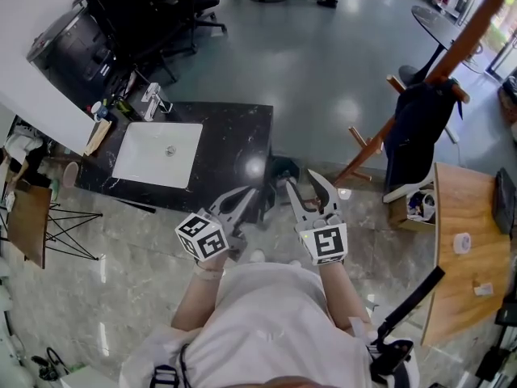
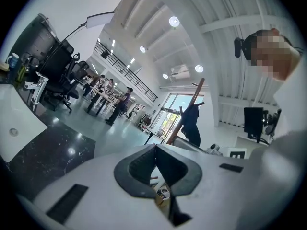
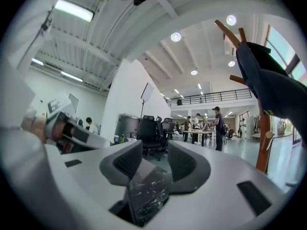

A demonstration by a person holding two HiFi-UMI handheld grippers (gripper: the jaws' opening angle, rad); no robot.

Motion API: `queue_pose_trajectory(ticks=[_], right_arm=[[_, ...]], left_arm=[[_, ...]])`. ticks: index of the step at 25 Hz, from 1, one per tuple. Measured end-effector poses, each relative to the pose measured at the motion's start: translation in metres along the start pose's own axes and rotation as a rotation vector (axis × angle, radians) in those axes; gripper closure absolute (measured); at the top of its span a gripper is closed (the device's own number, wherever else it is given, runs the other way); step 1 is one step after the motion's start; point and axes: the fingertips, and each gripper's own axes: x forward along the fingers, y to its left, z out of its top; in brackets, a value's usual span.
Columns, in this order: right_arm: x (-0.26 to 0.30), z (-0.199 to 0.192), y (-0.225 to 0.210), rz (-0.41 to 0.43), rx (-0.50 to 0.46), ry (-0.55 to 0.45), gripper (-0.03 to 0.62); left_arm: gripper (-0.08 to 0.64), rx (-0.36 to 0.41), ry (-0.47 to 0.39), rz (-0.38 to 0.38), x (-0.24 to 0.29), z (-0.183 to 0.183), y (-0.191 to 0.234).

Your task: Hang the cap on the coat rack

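A wooden coat rack (image 1: 452, 51) leans up at the far right, beyond my grippers. A dark navy piece of fabric (image 1: 416, 128) hangs from its pegs; I cannot tell whether it is the cap. The rack (image 2: 191, 99) and the fabric (image 2: 192, 126) appear far off in the left gripper view. They are closer at the right edge of the right gripper view, the fabric (image 3: 273, 85) on an upper peg. My left gripper (image 1: 257, 192) (image 2: 154, 148) is shut and empty. My right gripper (image 1: 305, 183) (image 3: 154, 145) is open with nothing between its pads. Both are held close in front of the person's body.
A black counter (image 1: 234, 144) with a white sink (image 1: 157, 153) lies just ahead to the left. A wooden table (image 1: 460, 217) stands at the right, with a box (image 1: 412, 208) beside it. Black office chairs (image 1: 153, 14) and a round table (image 1: 436, 23) stand farther off.
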Motion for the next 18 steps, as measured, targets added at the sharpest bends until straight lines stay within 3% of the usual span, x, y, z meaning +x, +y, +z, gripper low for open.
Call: queue_pose_trajectory(ticks=[4,18], right_arm=[[-0.005,0.022,-0.007,0.027,0.113,-0.066,0.457],[-0.04,0.019,-0.051,-0.084,0.148,-0.074,0.488]], left_arm=[[0.552,0.014,-0.009,-0.032,0.01,0.007,-0.006],[0.552,0.04,0.048,-0.186,0.064,-0.004,-0.043]])
